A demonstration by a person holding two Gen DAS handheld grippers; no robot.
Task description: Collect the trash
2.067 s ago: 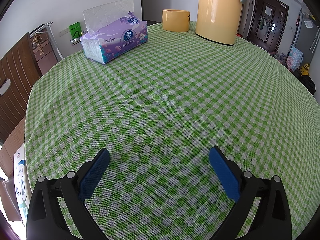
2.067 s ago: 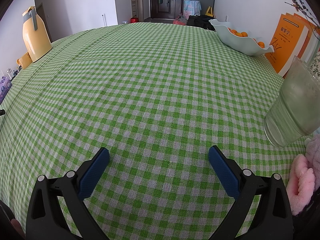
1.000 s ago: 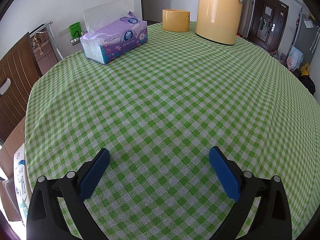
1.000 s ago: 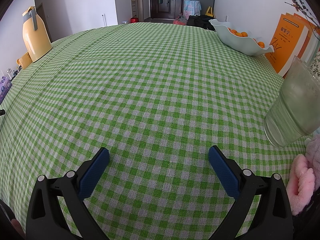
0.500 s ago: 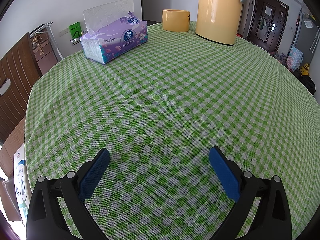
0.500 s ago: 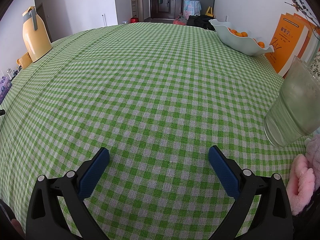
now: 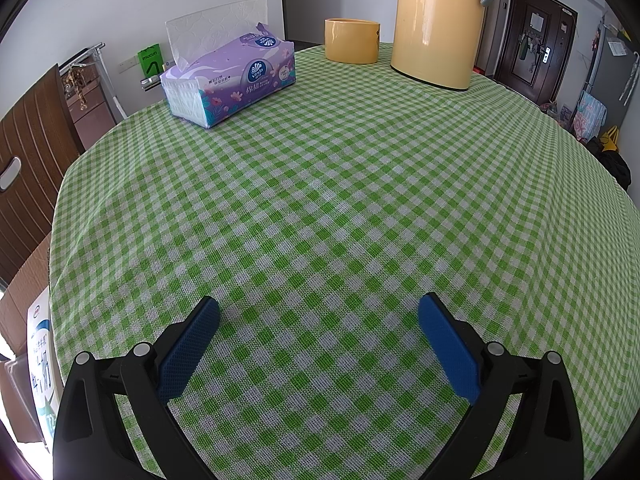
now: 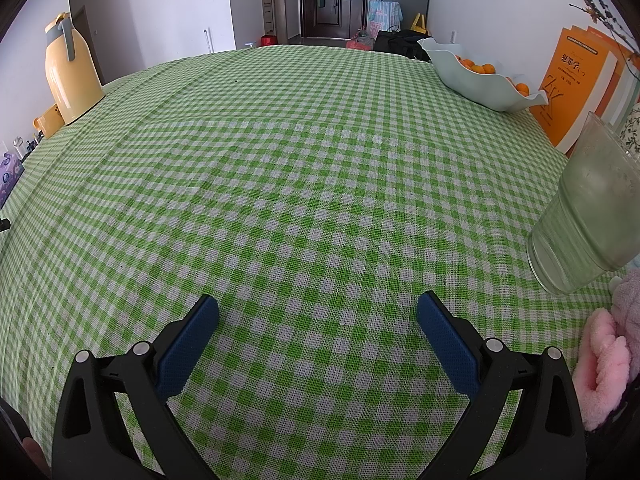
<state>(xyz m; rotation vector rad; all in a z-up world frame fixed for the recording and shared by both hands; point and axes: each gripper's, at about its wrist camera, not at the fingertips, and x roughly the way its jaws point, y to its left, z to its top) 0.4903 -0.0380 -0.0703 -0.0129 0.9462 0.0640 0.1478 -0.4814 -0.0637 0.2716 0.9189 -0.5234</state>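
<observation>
Left wrist view: your left gripper [image 7: 318, 312] is hovering with its blue pads spread wide over the green checked tablecloth [image 7: 340, 184], gripping nothing
Far across the cloth, a purple tissue pack [image 7: 232, 80] is sitting with a white sheet sticking up, and beyond it a yellow cup [image 7: 351, 40] is standing just beside a tall yellow thermos [image 7: 434, 24]. Over in the right wrist view, your right gripper [image 8: 317, 312] is likewise hanging spread apart and empty above bare cloth, while a cloudy glass [image 8: 592, 212] is standing at your right next to something pink and fluffy [image 8: 604, 360]; a pale bowl of oranges [image 8: 480, 76] and orange books [image 8: 576, 84] are waiting farther back. No trash is showing anywhere on the table in either view
</observation>
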